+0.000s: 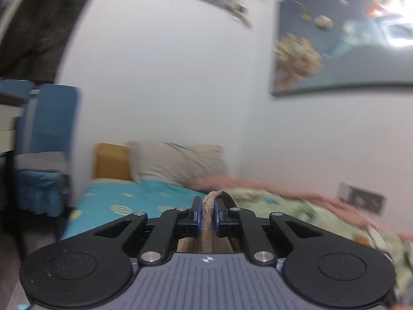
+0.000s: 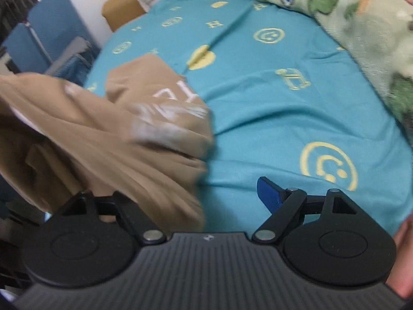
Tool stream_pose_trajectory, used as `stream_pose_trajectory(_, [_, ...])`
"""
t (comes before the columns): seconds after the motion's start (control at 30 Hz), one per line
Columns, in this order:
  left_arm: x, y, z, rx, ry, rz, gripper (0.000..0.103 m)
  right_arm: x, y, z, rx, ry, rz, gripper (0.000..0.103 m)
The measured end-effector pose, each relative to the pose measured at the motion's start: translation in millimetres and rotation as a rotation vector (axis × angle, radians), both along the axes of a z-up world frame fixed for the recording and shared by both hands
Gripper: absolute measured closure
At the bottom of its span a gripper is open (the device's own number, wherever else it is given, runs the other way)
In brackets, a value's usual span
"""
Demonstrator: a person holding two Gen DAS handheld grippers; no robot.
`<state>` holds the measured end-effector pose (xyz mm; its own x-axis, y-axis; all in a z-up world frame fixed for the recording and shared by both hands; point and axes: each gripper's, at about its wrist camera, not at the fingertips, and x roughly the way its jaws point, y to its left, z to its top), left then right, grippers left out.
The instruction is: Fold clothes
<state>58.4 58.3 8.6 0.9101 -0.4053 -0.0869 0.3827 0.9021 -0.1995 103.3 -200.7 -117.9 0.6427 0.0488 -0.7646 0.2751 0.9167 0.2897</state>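
Note:
A tan garment (image 2: 103, 134) with white lettering hangs bunched over the left part of the teal bed sheet (image 2: 258, 103), blurred by motion. In the left wrist view my left gripper (image 1: 207, 214) is raised level with the bed and shut on a ribbed tan edge of the garment (image 1: 209, 230), pinched between the blue pads. My right gripper (image 2: 188, 196) stands open wide just above the sheet. Its right blue finger (image 2: 268, 193) is bare, while its left finger is hidden under the draped tan cloth.
A green cartoon blanket (image 2: 348, 25) with a pink edge lies bunched along the bed's right side. A grey pillow (image 1: 175, 162) leans on the yellow headboard (image 1: 111, 161). A blue chair (image 1: 51, 129) stands left of the bed. A hand (image 2: 405, 258) shows at lower right.

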Motion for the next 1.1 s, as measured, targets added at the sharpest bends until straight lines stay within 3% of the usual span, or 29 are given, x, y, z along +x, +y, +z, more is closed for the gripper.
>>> stream_pose_trajectory(0.03, [2.5, 6.9, 0.5, -0.022, 0.017, 0.018, 0.093, -2.3, -3.1, 2.2, -0.004, -0.008, -0.018, 0.021])
stream_pose_trajectory(0.17, [3.9, 21.2, -5.0, -0.050, 0.095, 0.033, 0.093, -34.8, -22.4, 41.3, -0.048, -0.279, -0.225, 0.021])
stream_pose_trajectory(0.2, [1.2, 25.1, -6.6, -0.048, 0.112, 0.037, 0.093, -38.7, -22.3, 49.1, -0.086, -0.331, -0.236, 0.020])
stream_pose_trajectory(0.23, [-2.2, 29.1, -8.2, -0.045, 0.128, 0.041, 0.093, -37.0, -21.9, 48.1, -0.068, -0.325, -0.211, 0.019])
stream_pose_trajectory(0.3, [-4.5, 35.8, -12.6, -0.041, 0.169, 0.047, 0.093, -33.5, -21.2, 45.9, -0.029, -0.310, -0.160, 0.044])
stream_pose_trajectory(0.33, [-4.8, 39.1, -15.2, -0.039, 0.194, 0.050, 0.093, -31.8, -20.8, 44.8, -0.010, -0.303, -0.135, 0.049])
stream_pose_trajectory(0.4, [-5.7, 43.7, -20.6, -0.024, 0.241, 0.054, 0.093, -27.7, -18.5, 40.7, 0.015, -0.274, -0.092, 0.079])
stream_pose_trajectory(0.5, [-8.1, 45.6, -28.2, 0.028, 0.295, 0.071, 0.092, -20.5, -12.5, 31.9, 0.033, -0.209, -0.040, 0.091])
stream_pose_trajectory(0.73, [7.4, 37.4, -46.8, 0.132, 0.441, 0.085, 0.084, -21.2, -6.6, 40.3, 0.010, -0.298, -0.017, 0.092])
stream_pose_trajectory(0.83, [14.7, 31.4, -54.9, 0.169, 0.490, 0.064, 0.065, -19.0, -7.1, 42.2, 0.008, -0.310, -0.013, 0.092])
stream_pose_trajectory(0.97, [10.0, 16.4, -58.3, 0.235, 0.474, 0.008, 0.041, -16.0, -7.8, 44.9, 0.006, -0.327, -0.008, 0.092])
stream_pose_trajectory(1.1, [-2.0, -6.2, -60.6, 0.326, 0.433, -0.073, 0.029, -15.1, -9.4, 45.1, 0.009, -0.328, -0.015, 0.092])
